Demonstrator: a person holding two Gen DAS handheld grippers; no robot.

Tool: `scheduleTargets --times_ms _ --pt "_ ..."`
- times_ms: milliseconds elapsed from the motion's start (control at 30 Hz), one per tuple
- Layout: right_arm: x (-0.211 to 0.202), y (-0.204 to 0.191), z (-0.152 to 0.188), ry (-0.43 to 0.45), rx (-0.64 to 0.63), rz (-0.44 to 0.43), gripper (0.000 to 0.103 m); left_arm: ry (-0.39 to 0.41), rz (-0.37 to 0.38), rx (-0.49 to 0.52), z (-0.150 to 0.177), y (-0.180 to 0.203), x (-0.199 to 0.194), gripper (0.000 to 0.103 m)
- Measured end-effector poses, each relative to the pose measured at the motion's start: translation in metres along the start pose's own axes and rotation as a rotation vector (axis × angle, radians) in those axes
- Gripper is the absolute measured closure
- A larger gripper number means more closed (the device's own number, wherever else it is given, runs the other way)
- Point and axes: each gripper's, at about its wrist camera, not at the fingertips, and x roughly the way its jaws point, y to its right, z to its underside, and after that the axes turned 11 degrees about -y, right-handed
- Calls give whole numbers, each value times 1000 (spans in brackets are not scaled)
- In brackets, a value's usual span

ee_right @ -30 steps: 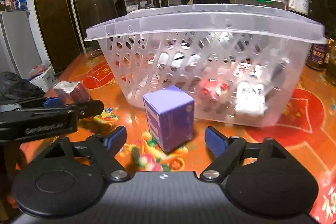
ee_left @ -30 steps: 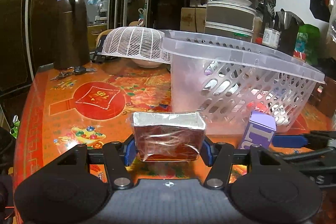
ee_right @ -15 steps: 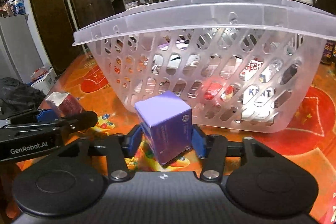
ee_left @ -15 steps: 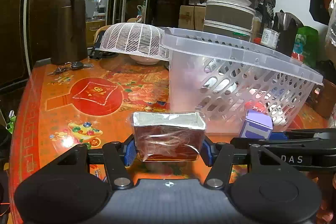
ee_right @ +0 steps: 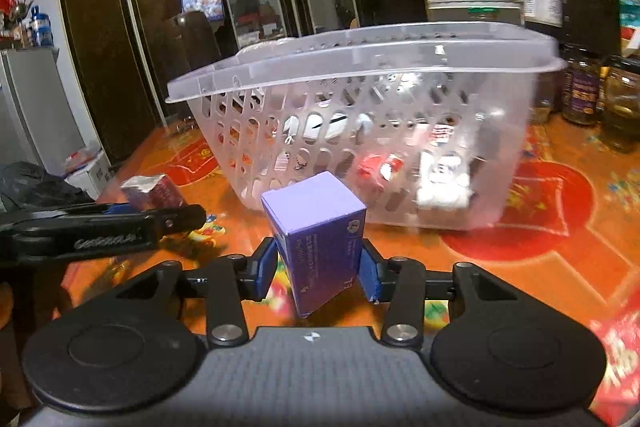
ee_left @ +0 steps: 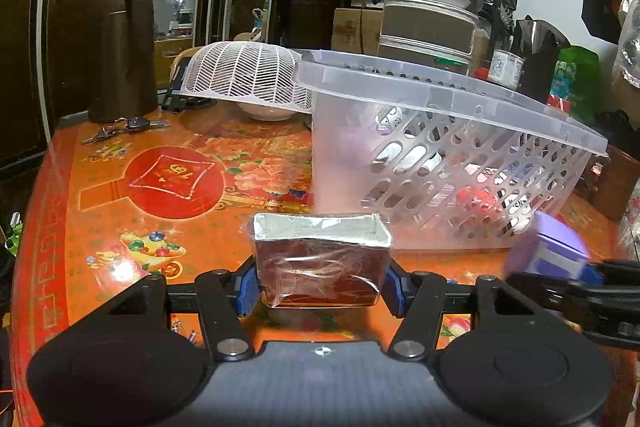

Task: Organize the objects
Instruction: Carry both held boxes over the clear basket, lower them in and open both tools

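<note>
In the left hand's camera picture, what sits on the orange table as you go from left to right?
Dark brown jug → bunch of keys → white mesh food cover → foil-topped wrapped box clamped in the left gripper → clear plastic basket → purple box.

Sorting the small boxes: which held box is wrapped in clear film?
The foil-topped dark red box in the left tongs; the purple box in the right tongs is bare cardboard.

Left gripper, right gripper: black linkage arms, silver pivot screws, blue ribbed pads, round black housings, grey textured body, white crosshair mark.
</note>
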Motion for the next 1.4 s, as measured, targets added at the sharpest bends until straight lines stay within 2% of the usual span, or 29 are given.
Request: scheduleTargets --times_ms 167,367,600,833,967,1167,1300,1400 --pt "-23 13 19 26 28 2 56 12 12 19 0 4 -2 41" --pt "-31 19 29 47 42 0 56 81 29 40 1 11 -14 41" --pt "-54 25 35 74 3 15 56 14 51 57 4 24 -36 41" --pt "-91 29 27 146 -26 -25 56 18 103 48 -2 33 -81 41" --pt "-94 33 22 141 -14 -43 56 19 135 38 -9 37 -95 41" --pt "-114 34 -11 182 -43 -79 55 52 170 58 -42 51 -115 41" --pt "-121 31 -49 197 -78 -42 55 59 198 53 -82 60 -118 41" --pt "-119 31 -81 188 -90 -16 55 45 189 67 -109 69 -111 41"
